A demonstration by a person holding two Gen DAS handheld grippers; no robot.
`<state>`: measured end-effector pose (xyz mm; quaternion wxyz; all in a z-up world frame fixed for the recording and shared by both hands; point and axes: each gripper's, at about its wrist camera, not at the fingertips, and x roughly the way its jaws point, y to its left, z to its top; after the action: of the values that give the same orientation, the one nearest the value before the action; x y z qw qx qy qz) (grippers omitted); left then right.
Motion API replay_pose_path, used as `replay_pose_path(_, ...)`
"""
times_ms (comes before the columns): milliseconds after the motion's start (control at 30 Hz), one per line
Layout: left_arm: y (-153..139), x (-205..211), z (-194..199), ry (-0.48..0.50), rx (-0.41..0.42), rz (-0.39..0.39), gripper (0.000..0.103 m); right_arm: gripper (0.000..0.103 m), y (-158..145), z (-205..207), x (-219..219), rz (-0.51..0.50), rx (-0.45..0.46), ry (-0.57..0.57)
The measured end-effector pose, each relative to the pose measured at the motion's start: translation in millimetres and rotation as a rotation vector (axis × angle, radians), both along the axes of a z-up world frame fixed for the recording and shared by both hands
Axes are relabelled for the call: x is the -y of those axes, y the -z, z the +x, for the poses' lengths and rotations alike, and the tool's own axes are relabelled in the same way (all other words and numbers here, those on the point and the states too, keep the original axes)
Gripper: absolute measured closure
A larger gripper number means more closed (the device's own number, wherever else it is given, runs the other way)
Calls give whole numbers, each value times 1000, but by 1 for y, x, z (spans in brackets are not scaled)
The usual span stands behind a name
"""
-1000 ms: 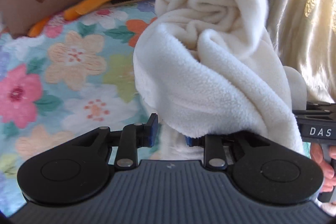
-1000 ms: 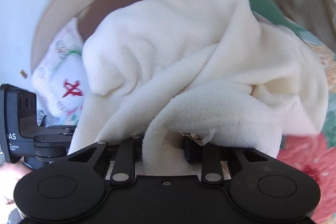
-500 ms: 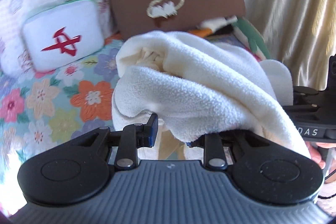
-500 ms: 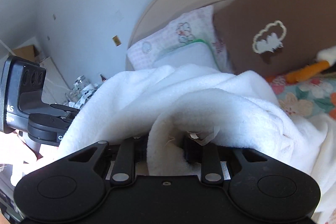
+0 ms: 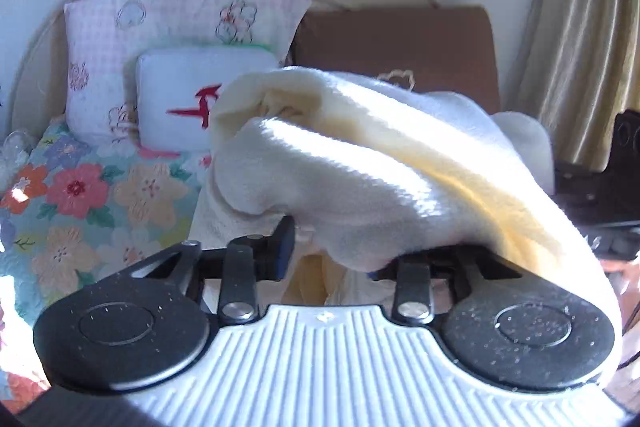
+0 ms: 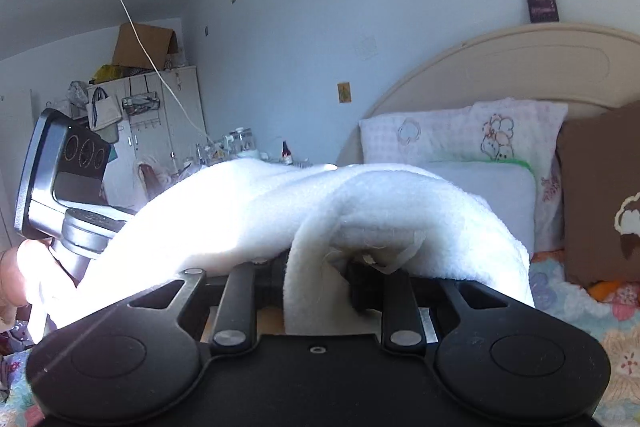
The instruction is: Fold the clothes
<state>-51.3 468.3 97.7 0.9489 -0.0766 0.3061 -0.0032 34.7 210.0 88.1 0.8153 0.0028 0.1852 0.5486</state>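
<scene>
A cream fleece garment (image 5: 360, 167) hangs bunched in the air above the flowered bedspread (image 5: 80, 195), short of the pillows (image 5: 168, 39). The right gripper (image 6: 316, 275) pinches a thick fold. The left gripper (image 5: 332, 251), its jaws just opened, appears to only carry draped cloth, though the far pad is hidden. That side could slide off, collapsing the fold.
</scene>
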Motion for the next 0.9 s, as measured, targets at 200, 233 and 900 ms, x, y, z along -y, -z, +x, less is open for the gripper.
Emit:
replay_pose_path(200, 126, 1, 45, 21, -260, -129, 47, 70, 88, 28, 28, -282, -205, 275)
replay_pose_path(233, 141, 9, 49, 43, -294, -120, 47, 70, 98, 30, 37, -329, -205, 335)
replay_pose_path(900, 141, 36, 8, 100, -250, -134, 31, 74, 96, 21, 122, -329, -40, 608)
